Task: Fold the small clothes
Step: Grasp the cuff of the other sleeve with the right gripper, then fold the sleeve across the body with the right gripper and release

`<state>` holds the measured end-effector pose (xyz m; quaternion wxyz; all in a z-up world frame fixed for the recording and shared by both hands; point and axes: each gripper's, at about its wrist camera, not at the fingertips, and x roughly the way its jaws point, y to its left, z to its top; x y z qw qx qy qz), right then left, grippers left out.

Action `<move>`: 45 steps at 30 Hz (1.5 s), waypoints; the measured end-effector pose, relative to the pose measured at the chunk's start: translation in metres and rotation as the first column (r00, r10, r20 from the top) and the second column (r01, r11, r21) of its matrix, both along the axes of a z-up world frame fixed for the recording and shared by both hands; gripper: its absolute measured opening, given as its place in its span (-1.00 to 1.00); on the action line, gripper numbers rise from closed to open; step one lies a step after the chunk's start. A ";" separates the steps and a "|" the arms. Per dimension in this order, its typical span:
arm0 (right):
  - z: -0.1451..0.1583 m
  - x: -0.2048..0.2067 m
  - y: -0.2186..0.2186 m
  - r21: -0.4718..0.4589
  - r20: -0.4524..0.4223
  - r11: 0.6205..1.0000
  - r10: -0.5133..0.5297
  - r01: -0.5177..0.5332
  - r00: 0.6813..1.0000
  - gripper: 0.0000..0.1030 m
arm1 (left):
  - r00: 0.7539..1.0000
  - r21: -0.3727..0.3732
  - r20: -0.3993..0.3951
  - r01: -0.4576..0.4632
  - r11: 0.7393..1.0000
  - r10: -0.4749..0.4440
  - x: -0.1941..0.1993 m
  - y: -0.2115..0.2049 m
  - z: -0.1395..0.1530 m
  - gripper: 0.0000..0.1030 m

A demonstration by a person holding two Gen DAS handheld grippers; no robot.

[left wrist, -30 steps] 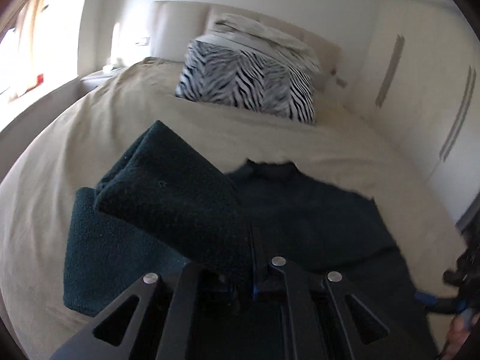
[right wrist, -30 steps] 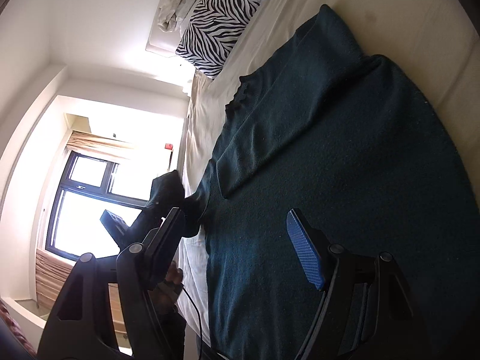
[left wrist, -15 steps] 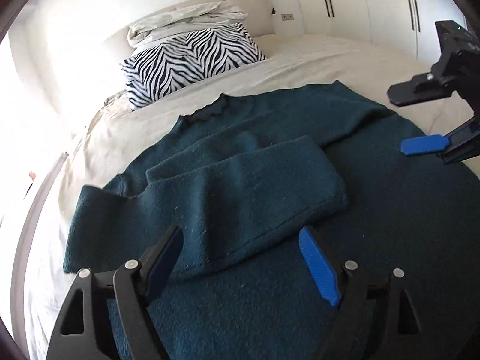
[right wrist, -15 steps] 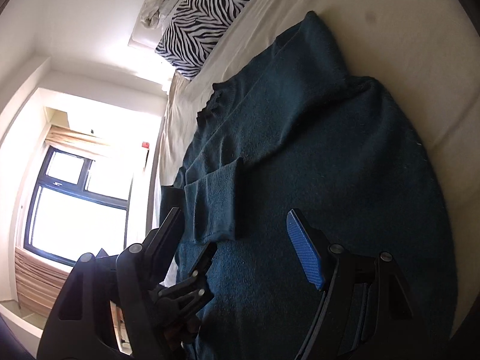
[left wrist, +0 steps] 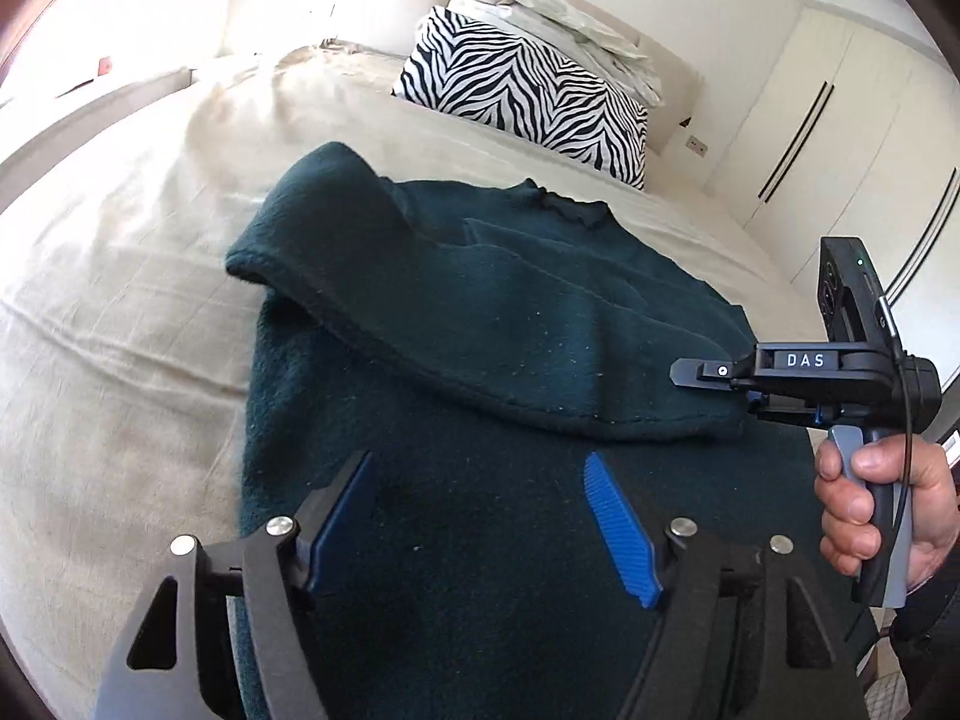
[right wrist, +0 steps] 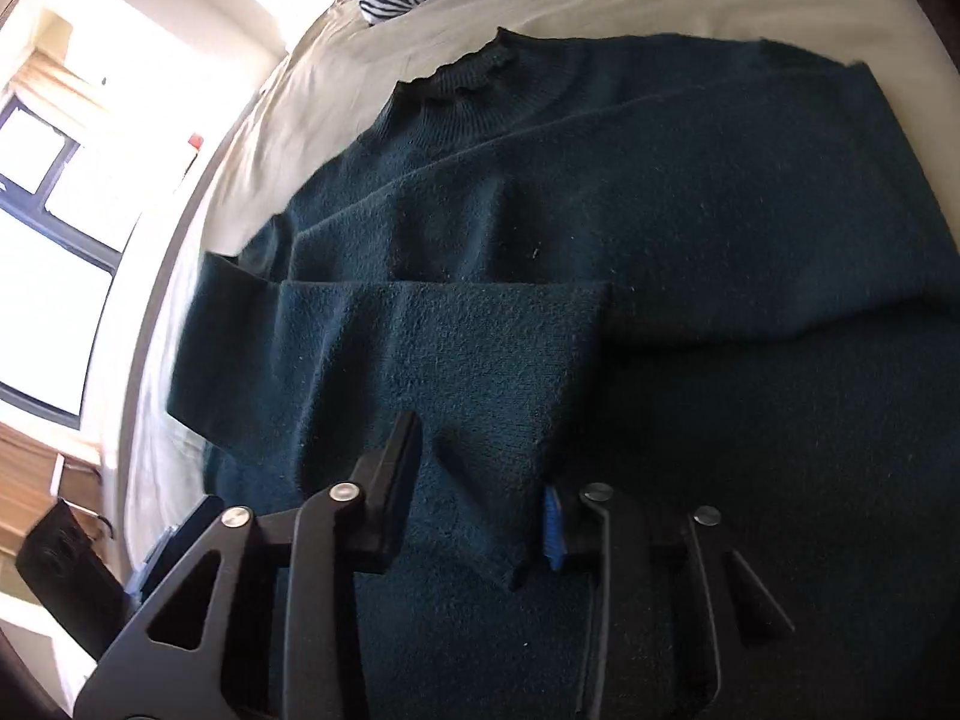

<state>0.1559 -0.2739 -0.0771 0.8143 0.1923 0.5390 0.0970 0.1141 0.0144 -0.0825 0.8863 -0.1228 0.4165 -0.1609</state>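
A wide bed under a beige cotton cover (left wrist: 120, 276) carries a dark teal knitted sweater (left wrist: 480, 516), spread flat with its frilled neck (right wrist: 474, 69) towards a zebra-striped pillow (left wrist: 522, 96) at the headboard. One long teal sleeve (left wrist: 456, 324) lies folded across the chest. The right tool (right wrist: 480, 492), whose jaws have just been closing, pinches a fold of knit at that sleeve's cuff (right wrist: 480, 396), seen between its blue pads in the right wrist view; a hand (left wrist: 876, 504) grips its handle at the sweater's edge. The left tool (left wrist: 480, 516) hovers over the lower body of the sweater with jaws wide apart and nothing between them, having just narrowed slightly. The sleeve-folding step appears to be in hand. The next move probably calls for drawing the pinched cuff flat and square, then bringing the free left tool down to the hem.
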 end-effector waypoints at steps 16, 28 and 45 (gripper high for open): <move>0.071 0.035 -0.058 -0.100 0.171 0.993 -0.039 0.057 0.985 -0.87 | 0.993 -0.213 -0.008 -0.115 0.970 0.116 0.000 0.061 0.013 0.14; 0.091 0.024 0.003 -0.259 0.283 0.957 0.206 -0.132 0.937 -0.87 | 0.988 -0.195 -0.023 -0.153 0.969 0.151 0.021 0.068 0.008 0.07; 0.207 0.037 0.053 -0.274 0.503 0.952 0.265 -0.139 0.823 -0.87 | 0.980 -0.175 -0.045 -0.200 0.964 0.195 0.016 0.069 -0.022 0.07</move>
